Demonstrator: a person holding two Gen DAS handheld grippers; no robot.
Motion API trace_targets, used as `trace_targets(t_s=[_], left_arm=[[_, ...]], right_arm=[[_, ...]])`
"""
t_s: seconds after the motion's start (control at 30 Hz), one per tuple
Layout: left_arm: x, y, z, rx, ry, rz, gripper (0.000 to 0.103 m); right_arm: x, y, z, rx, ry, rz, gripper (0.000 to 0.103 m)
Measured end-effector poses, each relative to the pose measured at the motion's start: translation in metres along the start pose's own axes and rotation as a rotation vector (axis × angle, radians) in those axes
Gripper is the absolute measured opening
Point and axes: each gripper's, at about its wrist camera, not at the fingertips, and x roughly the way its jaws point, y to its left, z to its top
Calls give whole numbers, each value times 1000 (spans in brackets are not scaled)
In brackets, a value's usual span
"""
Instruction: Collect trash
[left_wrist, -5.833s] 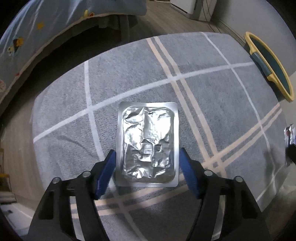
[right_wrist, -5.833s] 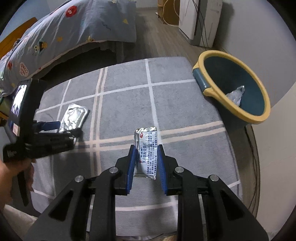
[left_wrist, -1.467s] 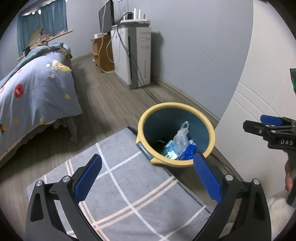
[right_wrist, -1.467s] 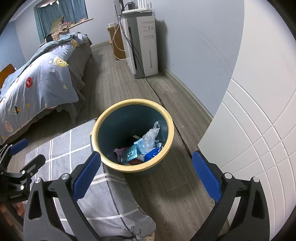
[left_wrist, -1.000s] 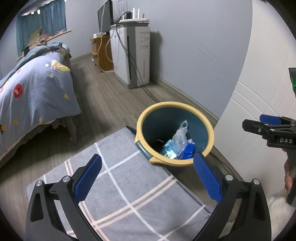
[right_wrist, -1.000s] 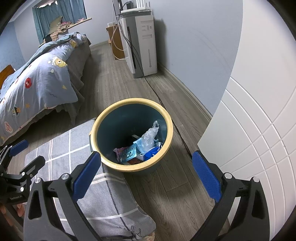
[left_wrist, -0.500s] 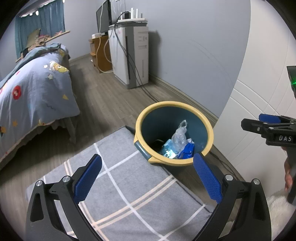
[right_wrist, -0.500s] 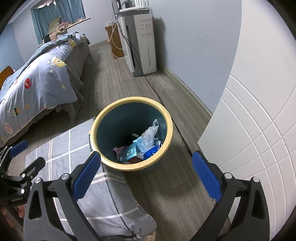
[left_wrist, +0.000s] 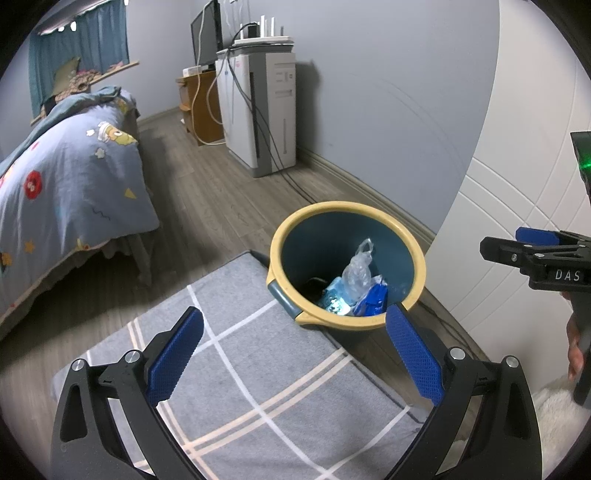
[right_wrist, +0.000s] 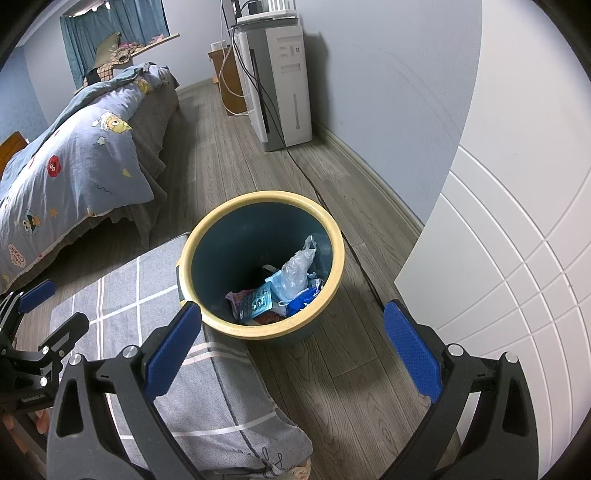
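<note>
A teal bin with a yellow rim (left_wrist: 284, 229) (right_wrist: 207, 225) stands on the wood floor at the corner of the grey checked rug (left_wrist: 258, 398) (right_wrist: 122, 291). Inside lie a clear plastic bag (left_wrist: 356, 271) (right_wrist: 295, 267), blue wrappers (left_wrist: 373, 295) and a printed packet (right_wrist: 255, 302). My left gripper (left_wrist: 293, 350) is held wide open above the rug, short of the bin, with nothing between its fingers. My right gripper (right_wrist: 291, 347) is also wide open and empty, above the bin's near rim. Each gripper shows at the edge of the other's view.
A bed with a blue patterned duvet (left_wrist: 70, 177) (right_wrist: 74, 155) stands to the left. A white appliance with cables (left_wrist: 266, 114) (right_wrist: 284, 81) is against the far wall. A white panelled door (right_wrist: 517, 236) is at the right. A black cable (right_wrist: 332, 210) runs past the bin.
Since 5.8 s ago both grippers have let go of the foil packets and lifted from the rug to the bin. Over the last second both views have barely shifted.
</note>
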Motion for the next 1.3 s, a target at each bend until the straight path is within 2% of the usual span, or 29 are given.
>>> trace_targets(t_s=[0.6, 0.77, 0.9, 1.13, 1.2, 1.3], left_arm=[[-3, 3, -6, 50, -11, 3, 98], [0, 5, -6, 60, 19, -14, 98], [-1, 1, -5, 97, 25, -75, 98], [-5, -7, -7, 162, 8, 16, 98], [-4, -7, -9, 155, 15, 18, 98], [-5, -4, -10, 136, 0, 65, 98]], right_arm=[[2, 1, -8, 23, 16, -5, 97], [3, -2, -8, 42, 27, -7, 97], [5, -3, -8, 54, 36, -9, 97], [8, -2, -6, 54, 56, -17, 97], [9, -1, -5, 53, 60, -18, 97], [10, -1, -4, 52, 64, -19, 97]])
